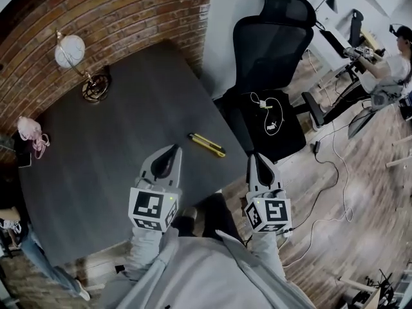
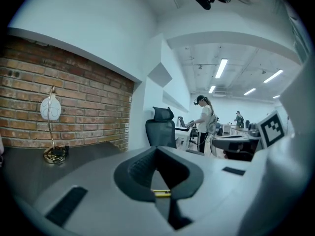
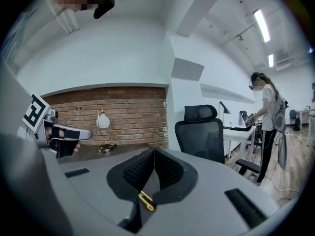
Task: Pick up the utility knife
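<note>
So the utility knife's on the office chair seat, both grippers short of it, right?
No: the utility knife lies on the dark table, near the edge by the office chair; the head view shows it. The left gripper and right gripper are short of it.

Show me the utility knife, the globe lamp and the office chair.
utility knife (image 1: 206,144), head view, middle of its body.
globe lamp (image 1: 69,51), head view, its white globe.
office chair (image 1: 271,49), head view, its backrest.
</note>
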Available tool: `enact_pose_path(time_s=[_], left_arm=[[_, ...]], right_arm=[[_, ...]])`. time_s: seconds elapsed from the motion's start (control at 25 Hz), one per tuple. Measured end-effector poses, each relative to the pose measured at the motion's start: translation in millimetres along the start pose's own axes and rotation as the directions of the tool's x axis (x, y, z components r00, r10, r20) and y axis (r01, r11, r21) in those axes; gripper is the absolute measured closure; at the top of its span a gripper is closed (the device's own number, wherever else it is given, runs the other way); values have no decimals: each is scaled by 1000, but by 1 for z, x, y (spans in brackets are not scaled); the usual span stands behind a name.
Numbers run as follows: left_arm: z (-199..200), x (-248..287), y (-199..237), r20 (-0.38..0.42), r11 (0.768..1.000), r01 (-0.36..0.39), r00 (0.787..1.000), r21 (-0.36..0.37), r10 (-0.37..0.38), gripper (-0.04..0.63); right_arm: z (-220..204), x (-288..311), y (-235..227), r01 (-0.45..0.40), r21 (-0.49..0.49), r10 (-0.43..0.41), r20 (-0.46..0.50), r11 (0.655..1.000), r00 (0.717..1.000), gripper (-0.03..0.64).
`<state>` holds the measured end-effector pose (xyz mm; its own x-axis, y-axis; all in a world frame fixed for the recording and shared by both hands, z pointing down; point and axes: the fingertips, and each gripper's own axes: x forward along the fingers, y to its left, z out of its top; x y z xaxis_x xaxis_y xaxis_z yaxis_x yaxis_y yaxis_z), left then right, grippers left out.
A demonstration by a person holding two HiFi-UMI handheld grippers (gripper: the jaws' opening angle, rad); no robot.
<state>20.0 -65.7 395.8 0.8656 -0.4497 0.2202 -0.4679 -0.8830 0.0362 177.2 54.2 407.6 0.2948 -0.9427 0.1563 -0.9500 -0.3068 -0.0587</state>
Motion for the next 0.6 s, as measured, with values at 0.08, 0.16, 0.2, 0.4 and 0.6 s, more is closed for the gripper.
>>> enact_pose_path(time_s=[0.08, 0.16, 0.2, 0.4, 0.6], left_arm=[[6, 11, 6, 2, 999, -35, 999, -11, 35, 577], [12, 24, 14, 9, 997, -72, 997, -22, 72, 577], [14, 30, 17, 13, 995, -92, 996, -28, 92, 577], [18, 50, 33, 18, 975, -213, 977, -60, 214, 577], [23, 55, 44, 9, 939, -333, 942, -89, 335, 577]], right_arm=[[7, 21, -6, -37, -7, 37, -5, 999, 999, 598], [11, 43, -10, -83, -21, 83, -13, 996, 996, 598], [12, 54, -10, -110, -29, 110, -19, 993, 994, 598], [15, 102, -9, -263, -64, 260, -54, 963, 964, 598], [23, 138, -1, -402, -87, 396, -81, 911, 915, 598]])
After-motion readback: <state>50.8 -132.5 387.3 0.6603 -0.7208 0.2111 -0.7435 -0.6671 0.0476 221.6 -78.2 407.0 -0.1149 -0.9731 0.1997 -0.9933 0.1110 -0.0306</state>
